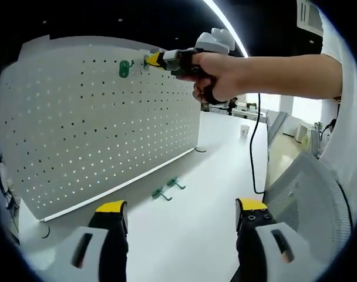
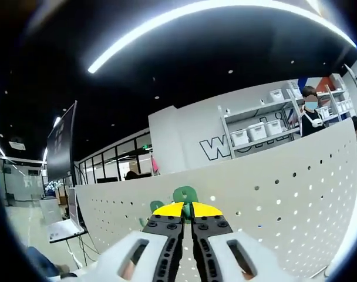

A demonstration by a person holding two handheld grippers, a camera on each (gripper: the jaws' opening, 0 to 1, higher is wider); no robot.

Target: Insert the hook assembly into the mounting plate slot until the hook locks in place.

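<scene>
Right gripper view; hand-held gripper [image 2: 187, 210] closed; green hook [image 2: 185, 194] at tips

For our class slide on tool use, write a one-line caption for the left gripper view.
The right gripper presses a hook against the white pegboard beside a mounted green hook; two spare hooks lie on the table.

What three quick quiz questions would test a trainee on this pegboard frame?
1. True or false: the right gripper is at the top edge of the white pegboard.
2. How many green hooks lie loose on the table?
3. Multiple choice: the left gripper is A) shut on a hook, B) open above the table, C) touching the pegboard.

Key: 1 true. 2 two. 3 B. One more green hook already hangs high on the pegboard, just beside the right gripper's fingers, which are closed together against it.
</scene>
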